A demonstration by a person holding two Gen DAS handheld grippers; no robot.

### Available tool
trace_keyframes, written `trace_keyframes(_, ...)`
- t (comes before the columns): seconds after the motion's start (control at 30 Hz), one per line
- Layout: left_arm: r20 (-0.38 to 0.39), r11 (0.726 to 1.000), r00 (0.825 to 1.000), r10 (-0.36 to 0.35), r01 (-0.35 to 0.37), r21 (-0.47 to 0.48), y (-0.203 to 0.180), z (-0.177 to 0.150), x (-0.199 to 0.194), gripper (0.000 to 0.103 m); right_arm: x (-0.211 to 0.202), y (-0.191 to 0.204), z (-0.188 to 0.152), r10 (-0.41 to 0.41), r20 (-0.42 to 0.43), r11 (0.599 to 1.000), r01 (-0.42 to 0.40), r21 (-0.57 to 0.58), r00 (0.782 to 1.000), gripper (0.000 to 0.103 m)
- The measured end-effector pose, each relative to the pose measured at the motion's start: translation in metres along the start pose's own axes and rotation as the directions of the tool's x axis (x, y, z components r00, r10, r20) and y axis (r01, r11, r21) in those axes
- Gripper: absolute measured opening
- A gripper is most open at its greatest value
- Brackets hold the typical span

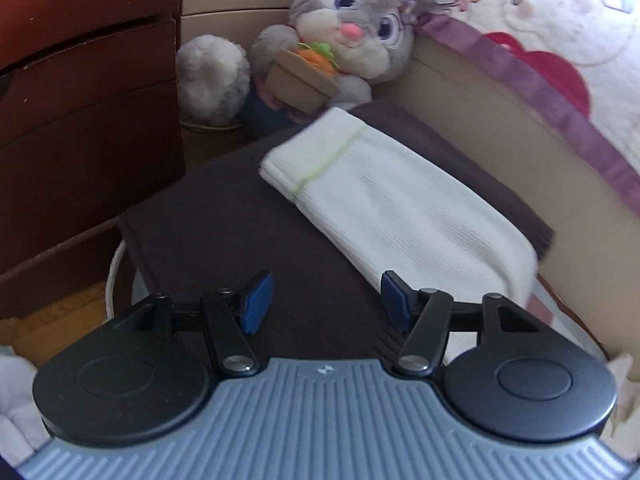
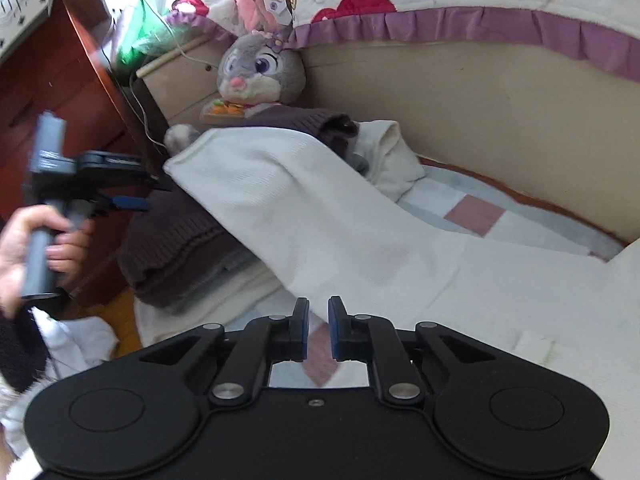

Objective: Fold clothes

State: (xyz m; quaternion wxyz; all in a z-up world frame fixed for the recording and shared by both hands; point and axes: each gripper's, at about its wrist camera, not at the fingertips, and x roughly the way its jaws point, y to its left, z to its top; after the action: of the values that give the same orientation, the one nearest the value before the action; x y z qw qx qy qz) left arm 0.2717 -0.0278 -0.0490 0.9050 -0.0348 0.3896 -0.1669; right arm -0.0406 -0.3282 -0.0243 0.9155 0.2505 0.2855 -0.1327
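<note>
Here the left gripper (image 1: 326,300) has its fingers (image 1: 256,302) wide and holds nothing; it hovers over the brown sweater (image 1: 208,224), with the white garment (image 1: 400,208) running from 12 o'clock to 3 o'clock ahead of it. That garment's near rounded edge lies just beside the right-hand pad. The right gripper (image 2: 319,330) shows its fingers (image 2: 301,328) narrow, with a small gap and nothing between them; the white garment (image 2: 320,216) begins just past the tips and stretches toward 11 o'clock, draped over the brown sweater (image 2: 180,240). In the right wrist view the left gripper (image 2: 120,202) sits at 9 o'clock, gripped by the left hand (image 2: 36,240).

Farther out, a plush rabbit (image 2: 260,68) leans against the bed wall (image 2: 460,112), and a patchwork blanket (image 2: 500,216) lies beneath.

Judging by this, 1 long fold looks done and neither tool grips cloth. The next move likely calls for pinching an end of the white strip and carrying it across to halve it.
</note>
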Motion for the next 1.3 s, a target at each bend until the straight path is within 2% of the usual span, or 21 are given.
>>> trace_keyframes(0.03,0.009,1.0,1.0,-0.008,0.008,-0.002,0.0,0.002,0.005,0.06,-0.003,-0.001,-0.004,0.038,0.015,0.999,-0.038,0.003,0.999,0.015)
trace_keyframes(0.1,0.026,1.0,1.0,0.002,-0.002,-0.016,0.001,0.003,0.013,0.073,-0.011,-0.006,-0.015,0.085,0.042,0.996,-0.084,-0.012,0.995,0.021)
trace_keyframes(0.23,0.058,0.999,0.998,0.024,-0.022,-0.045,0.004,0.006,0.031,0.074,-0.032,-0.025,-0.037,0.025,0.043,0.999,-0.023,-0.038,0.999,0.021)
trace_keyframes(0.27,0.066,0.998,0.997,0.03,-0.026,-0.053,0.005,0.007,0.035,0.071,-0.038,-0.032,-0.042,0.009,0.04,1.0,-0.008,-0.027,0.999,0.021)
trace_keyframes(0.33,0.095,0.998,0.994,0.052,-0.049,-0.032,0.001,0.007,0.039,0.047,-0.046,-0.049,-0.048,-0.036,0.032,0.999,0.036,0.016,0.999,0.023)
trace_keyframes(0.4,0.137,0.999,0.989,0.046,-0.049,0.015,-0.007,0.005,0.034,0.014,-0.049,-0.061,-0.052,-0.081,0.031,0.996,0.08,0.041,0.996,0.024)
trace_keyframes(0.43,0.163,0.998,0.986,0.037,-0.043,0.039,-0.011,0.003,0.029,0.009,-0.049,-0.066,-0.054,-0.104,0.03,0.993,0.102,0.052,0.994,0.024)
trace_keyframes(0.53,0.232,0.993,0.973,-0.005,-0.022,0.114,-0.029,-0.004,0.007,0.004,-0.047,-0.075,-0.055,-0.155,0.019,0.986,0.153,0.07,0.988,0.024)
trace_keyframes(0.6,0.261,0.987,0.963,-0.067,0.025,0.16,-0.044,-0.01,-0.01,0.004,-0.044,-0.074,-0.054,-0.163,0.01,0.985,0.162,0.061,0.987,0.024)
trace_keyframes(0.73,0.236,0.961,0.943,-0.235,0.188,0.205,-0.077,-0.03,-0.042,0.004,-0.04,-0.069,-0.054,-0.163,0.002,0.985,0.162,0.057,0.987,0.024)
trace_keyframes(0.83,0.21,0.922,0.91,-0.359,0.311,0.229,-0.102,-0.047,-0.065,0.004,-0.042,-0.067,-0.057,-0.153,0.007,0.985,0.152,0.077,0.988,0.024)
trace_keyframes(0.93,0.184,0.882,0.873,-0.452,0.407,0.236,-0.132,-0.075,-0.088,0.004,-0.046,-0.068,-0.065,-0.164,0.011,0.982,0.162,0.101,0.986,0.024)
trace_keyframes(1.03,0.141,0.843,0.838,-0.528,0.497,0.205,-0.159,-0.097,-0.097,0.004,-0.05,-0.07,-0.071,-0.223,-0.024,0.974,0.224,0.048,0.975,0.024)
trace_keyframes(1.07,0.12,0.824,0.821,-0.559,0.532,0.197,-0.169,-0.105,-0.1,0.004,-0.052,-0.07,-0.072,-0.252,-0.038,0.967,0.253,0.017,0.967,0.024)
trace_keyframes(1.13,0.053,0.762,0.769,-0.638,0.62,0.186,-0.188,-0.121,-0.103,0.003,-0.059,-0.073,-0.074,-0.293,-0.051,0.956,0.292,-0.024,0.955,0.024)
trace_keyframes(1.23,-0.046,0.661,0.674,-0.737,0.734,0.155,-0.218,-0.148,-0.108,0.003,-0.075,-0.084,-0.081,-0.309,-0.052,0.951,0.309,-0.018,0.95,0.024)
trace_keyframes(1.3,-0.136,0.62,0.63,-0.765,0.777,0.108,-0.235,-0.173,-0.1,0.004,-0.084,-0.093,-0.09,-0.326,-0.052,0.945,0.327,0.014,0.944,0.024)
